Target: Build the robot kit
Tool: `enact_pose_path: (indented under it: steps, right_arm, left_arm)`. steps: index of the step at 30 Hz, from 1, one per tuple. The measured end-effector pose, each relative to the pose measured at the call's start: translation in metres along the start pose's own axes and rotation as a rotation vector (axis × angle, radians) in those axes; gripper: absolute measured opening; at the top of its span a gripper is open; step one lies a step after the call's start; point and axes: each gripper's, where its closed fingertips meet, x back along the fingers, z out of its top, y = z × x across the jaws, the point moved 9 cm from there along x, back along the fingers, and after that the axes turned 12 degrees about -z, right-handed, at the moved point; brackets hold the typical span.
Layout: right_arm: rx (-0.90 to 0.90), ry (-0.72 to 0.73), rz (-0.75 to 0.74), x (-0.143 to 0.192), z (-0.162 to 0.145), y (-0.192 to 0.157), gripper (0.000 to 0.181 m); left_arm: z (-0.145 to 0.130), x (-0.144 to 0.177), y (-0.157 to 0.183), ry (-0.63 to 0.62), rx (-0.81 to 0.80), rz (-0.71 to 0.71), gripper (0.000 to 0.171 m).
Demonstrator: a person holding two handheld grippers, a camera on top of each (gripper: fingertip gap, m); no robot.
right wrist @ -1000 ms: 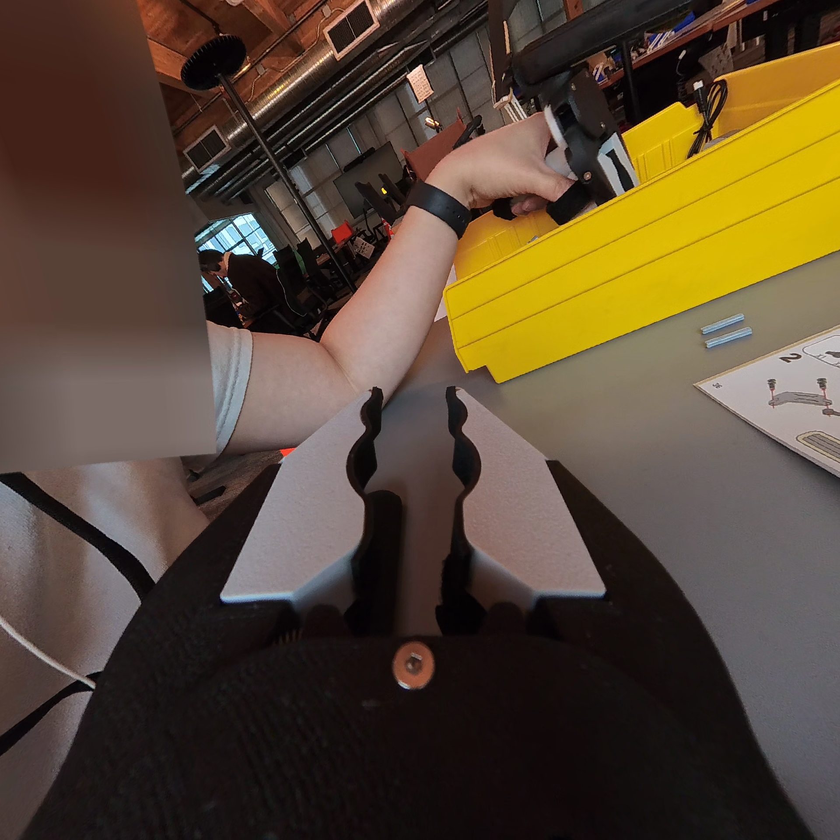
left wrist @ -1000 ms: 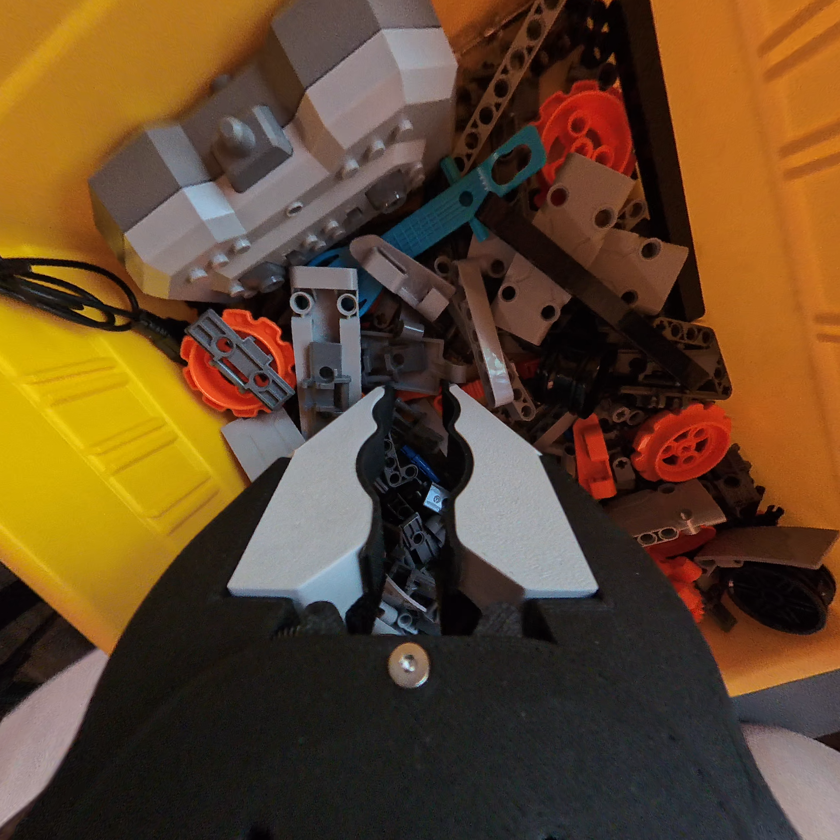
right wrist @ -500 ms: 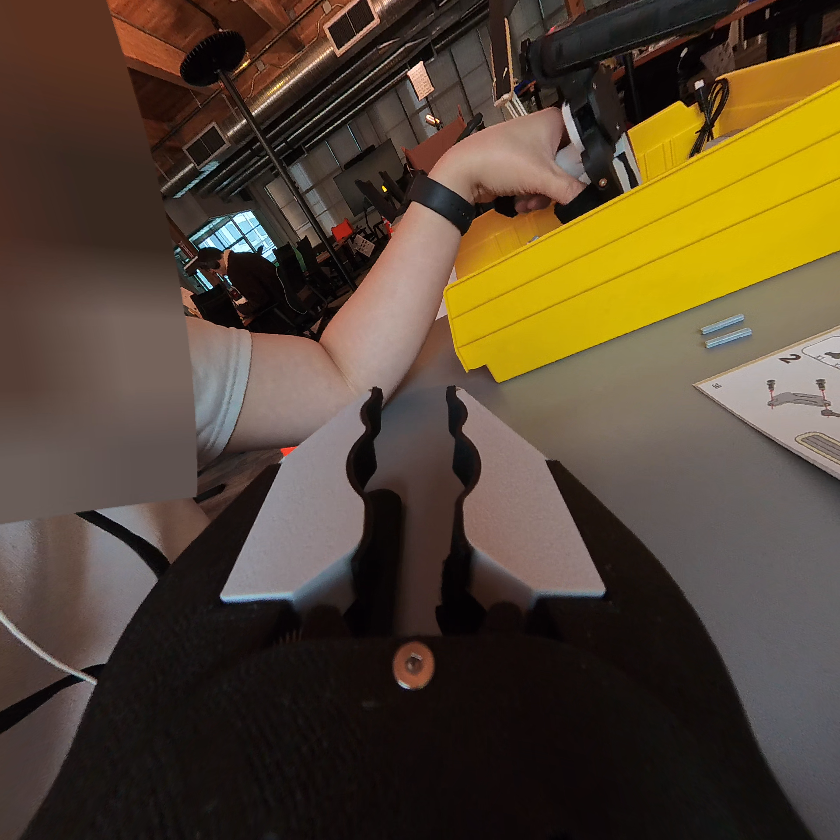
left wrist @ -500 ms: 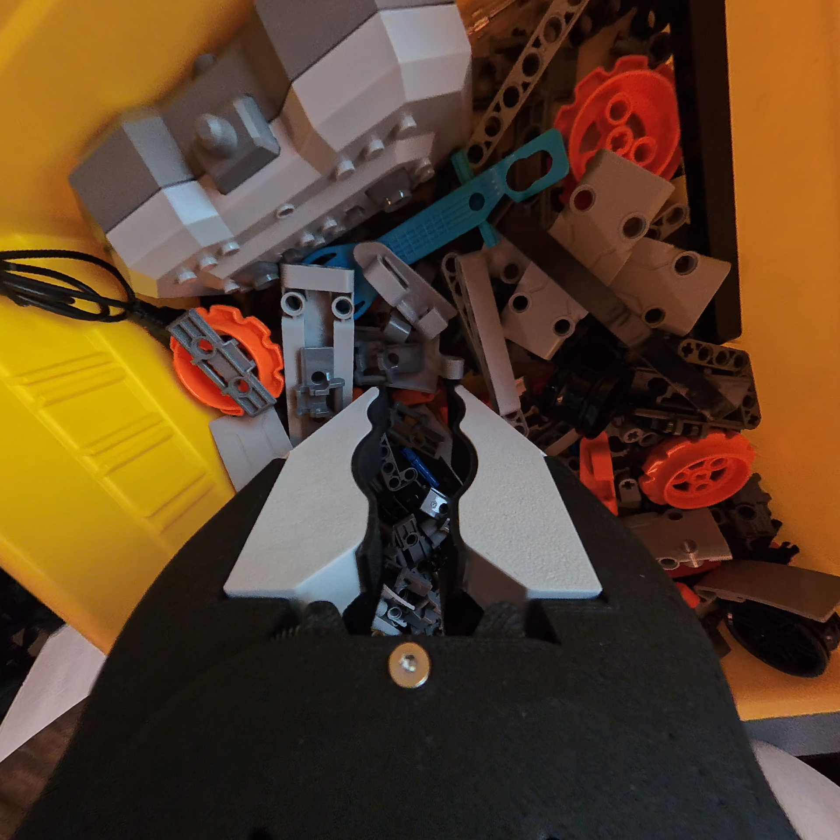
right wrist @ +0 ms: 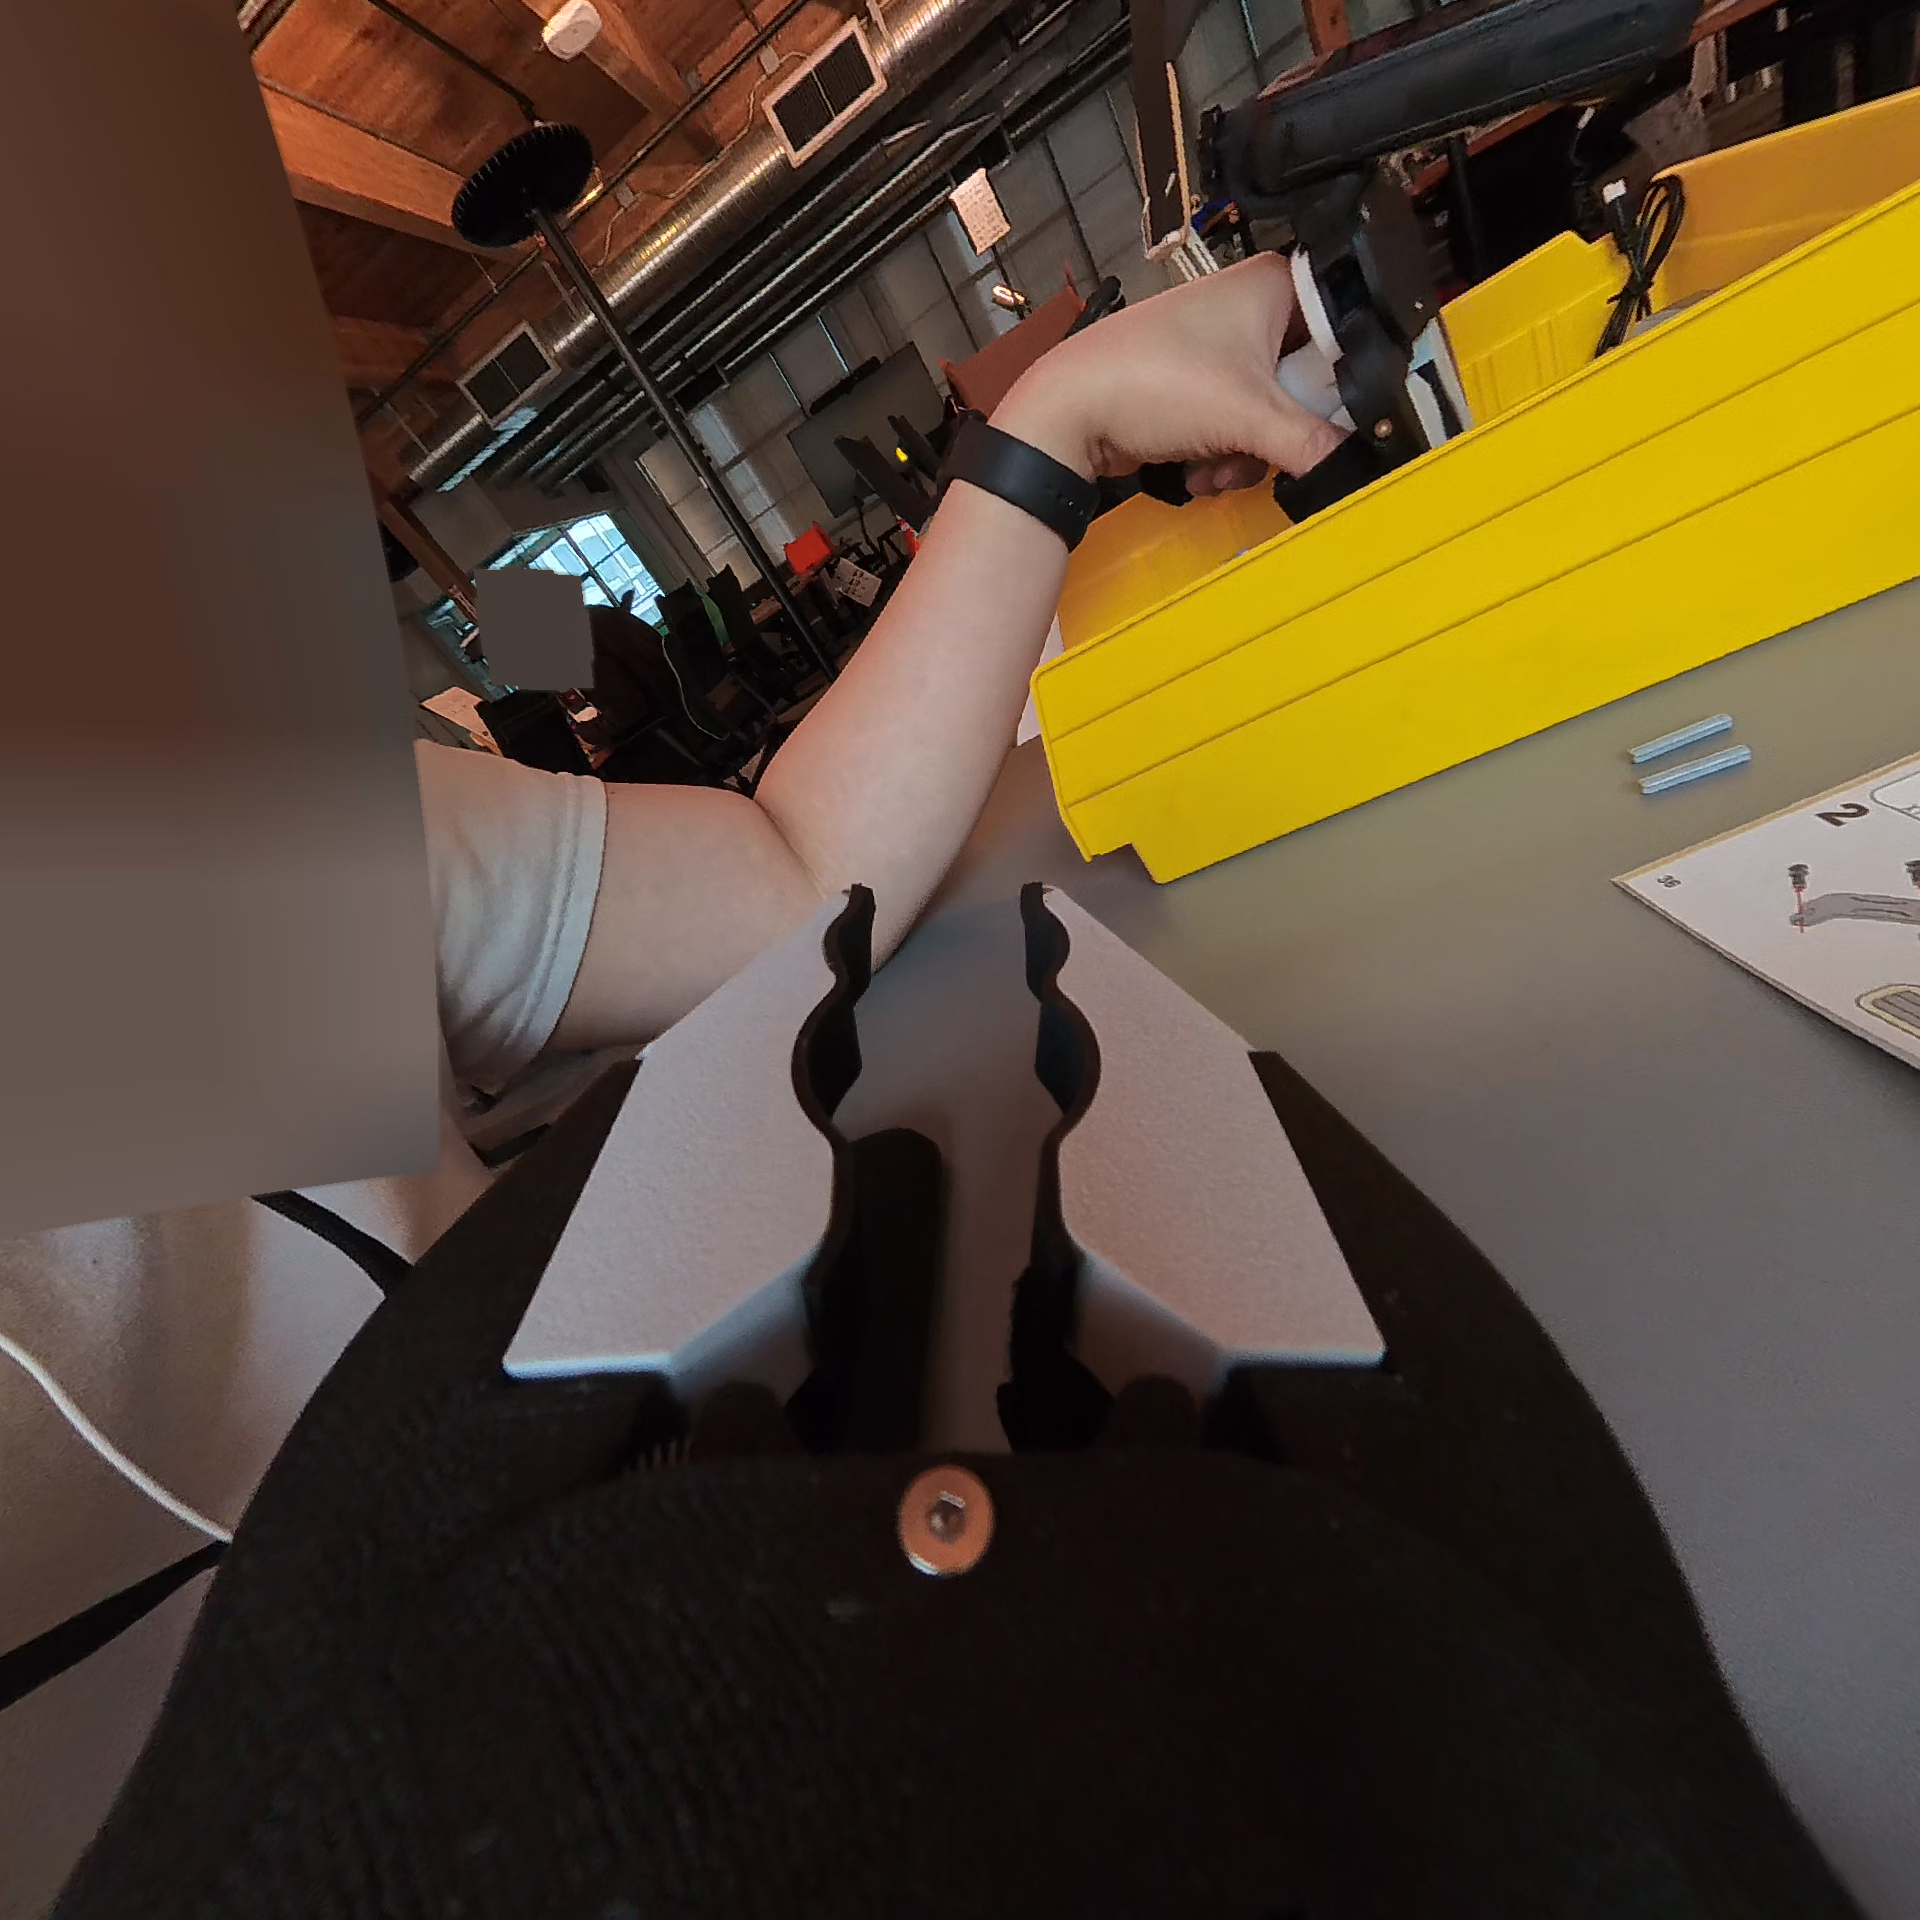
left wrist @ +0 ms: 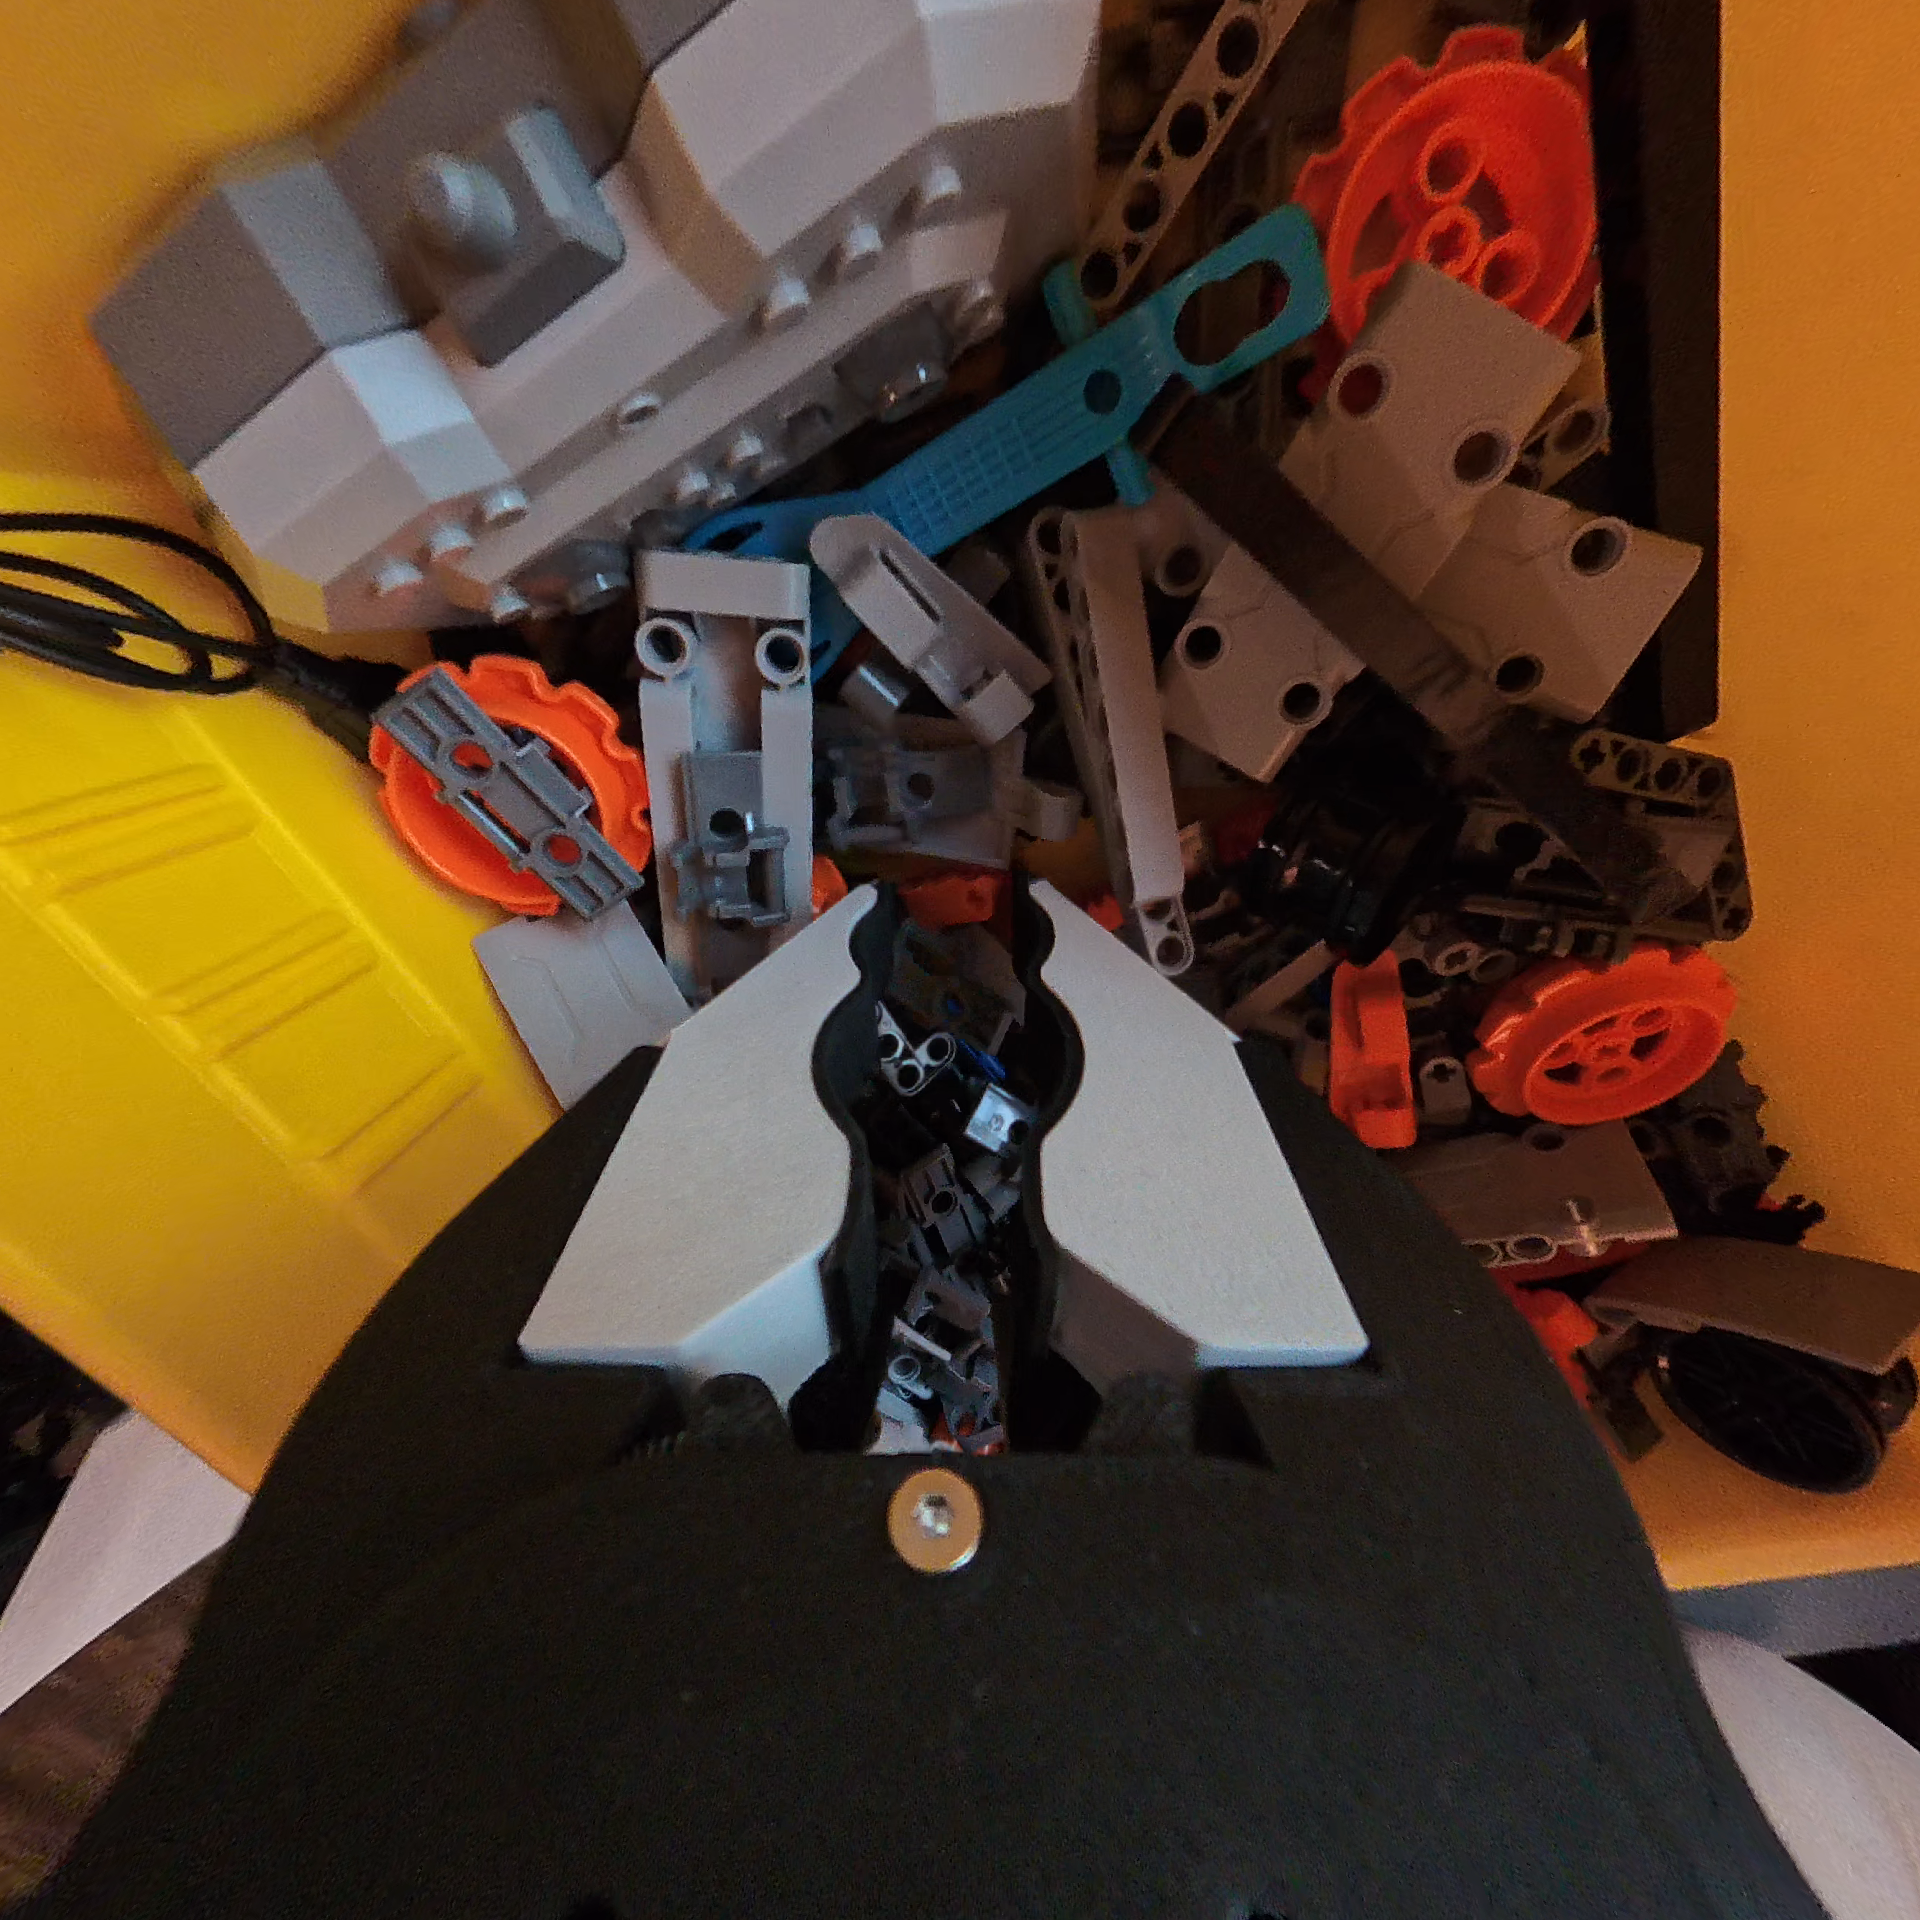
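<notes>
both wavy-padded grippers [left wrist: 951, 904] [right wrist: 945, 904] gape narrowly, empty; left above knobbly plastic bricks [left wrist: 1226, 665].

The left gripper [left wrist: 951, 904] points steeply downward, jaws parted and empty. The right gripper [right wrist: 948, 914] lies low, aimed toward twelve o'clock, jaws likewise apart. The left hand [right wrist: 1174, 390] grips its handle.

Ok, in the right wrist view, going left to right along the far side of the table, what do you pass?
Forearm → yellow bin → two pale blue rods → instruction sheet.
</notes>
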Motion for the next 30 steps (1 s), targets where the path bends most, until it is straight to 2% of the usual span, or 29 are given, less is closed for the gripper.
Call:
enact_pose_path:
  steps: [6, 8, 23, 30]
  right_arm:
    - [-0.006, -0.002, 0.005, 0.0, 0.0, 0.0, 0.029]
    - [-0.01, -0.004, 0.005, -0.001, -0.001, 0.001, 0.029]
    - [-0.03, -0.016, 0.022, -0.002, -0.003, 0.002, 0.029]
    - [-0.04, -0.026, 0.034, -0.003, -0.004, 0.001, 0.03]
  left_arm:
    - [-0.005, 0.007, -0.005, 0.043, 0.047, -0.06, 0.02]
    - [-0.007, 0.011, -0.008, 0.06, 0.04, -0.028, 0.007]
    - [-0.009, 0.021, -0.012, 0.135, 0.062, -0.058, 0.007]
    - [-0.019, 0.059, -0.001, 0.267, 0.127, -0.181, 0.006]
